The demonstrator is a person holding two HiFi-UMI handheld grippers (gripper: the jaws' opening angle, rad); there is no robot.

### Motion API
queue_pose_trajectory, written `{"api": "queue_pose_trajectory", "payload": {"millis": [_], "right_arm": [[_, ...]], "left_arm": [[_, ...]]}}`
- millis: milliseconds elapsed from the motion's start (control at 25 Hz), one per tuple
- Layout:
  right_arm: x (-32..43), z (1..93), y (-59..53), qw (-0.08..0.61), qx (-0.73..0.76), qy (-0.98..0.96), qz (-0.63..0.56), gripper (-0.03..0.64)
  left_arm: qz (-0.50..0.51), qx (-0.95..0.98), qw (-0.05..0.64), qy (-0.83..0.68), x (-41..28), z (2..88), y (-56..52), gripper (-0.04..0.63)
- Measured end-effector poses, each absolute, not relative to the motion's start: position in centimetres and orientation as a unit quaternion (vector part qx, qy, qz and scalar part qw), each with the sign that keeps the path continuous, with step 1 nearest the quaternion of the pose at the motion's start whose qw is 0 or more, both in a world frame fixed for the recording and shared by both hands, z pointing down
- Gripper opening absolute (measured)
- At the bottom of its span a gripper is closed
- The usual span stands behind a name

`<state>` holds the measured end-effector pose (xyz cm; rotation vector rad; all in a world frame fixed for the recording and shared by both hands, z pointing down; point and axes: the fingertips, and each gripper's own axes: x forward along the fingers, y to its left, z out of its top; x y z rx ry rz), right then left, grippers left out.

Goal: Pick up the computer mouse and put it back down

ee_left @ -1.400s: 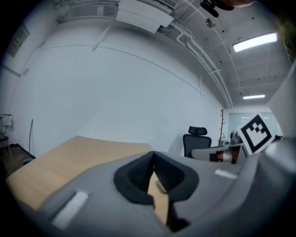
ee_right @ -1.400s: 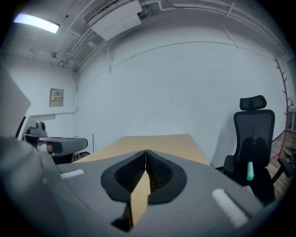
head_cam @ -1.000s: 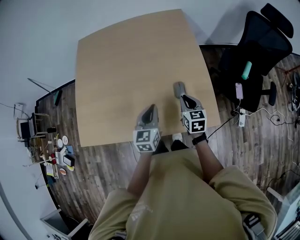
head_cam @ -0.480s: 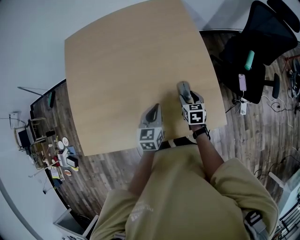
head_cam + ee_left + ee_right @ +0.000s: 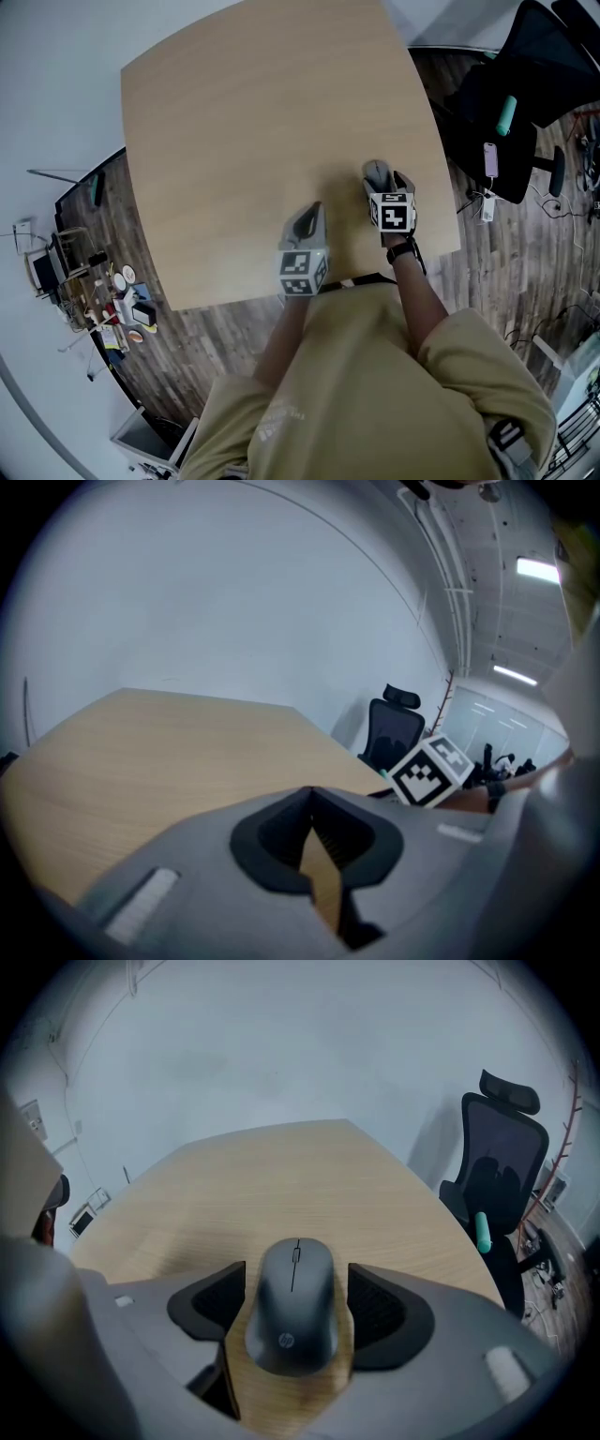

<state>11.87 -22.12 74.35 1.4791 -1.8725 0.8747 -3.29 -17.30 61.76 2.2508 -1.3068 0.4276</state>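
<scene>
The dark grey computer mouse [image 5: 292, 1302] lies flat on the light wooden table [image 5: 281, 1176], near its right edge in the head view, where the mouse [image 5: 375, 172] shows just ahead of the marker cube. My right gripper [image 5: 296, 1290] straddles it, tilted steeply down. Its jaws are opening, and a thin strip of wood shows between each black pad [image 5: 214, 1302] and the mouse's sides. My left gripper [image 5: 307, 217] hovers over the table's near edge to the left, its tips [image 5: 311, 794] meeting with nothing between them.
A black office chair [image 5: 525, 94] stands off the table's right side with a teal object [image 5: 506, 114] on its seat. Cables and a power strip [image 5: 485, 208] lie on the wooden floor there. Small clutter [image 5: 122, 305] sits on the floor at left.
The right gripper has come down toward the table with the mouse and its jaws have spread apart from it. The left gripper has sunk a little near the front edge.
</scene>
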Motion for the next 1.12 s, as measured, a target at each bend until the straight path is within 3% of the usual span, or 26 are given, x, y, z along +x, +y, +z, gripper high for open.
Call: {"api": "queue_pose_trajectory", "payload": {"millis": [240, 480, 840, 1120], "right_arm": [[12.0, 75.6, -22.9, 0.322, 0.556, -0.686, 0.342, 0.345], [11.7, 75.7, -23.1, 0.342, 0.538, -0.684, 0.354, 0.299], [9.8, 69.2, -22.6, 0.271, 0.534, -0.74, 0.307, 0.298], [6.4, 57.0, -23.5, 0.158, 0.537, -0.803, 0.204, 0.298]], "left_arm": [[0.159, 0.826, 0.247, -0.48, -3.8, 61.3, -17.7, 0.002], [0.155, 0.827, 0.239, -0.485, -4.2, 60.5, -17.5, 0.002], [0.121, 0.826, 0.209, -0.509, -5.1, 57.0, -18.4, 0.002], [0.069, 0.82, 0.154, -0.547, -8.4, 49.9, -20.5, 0.002]]}}
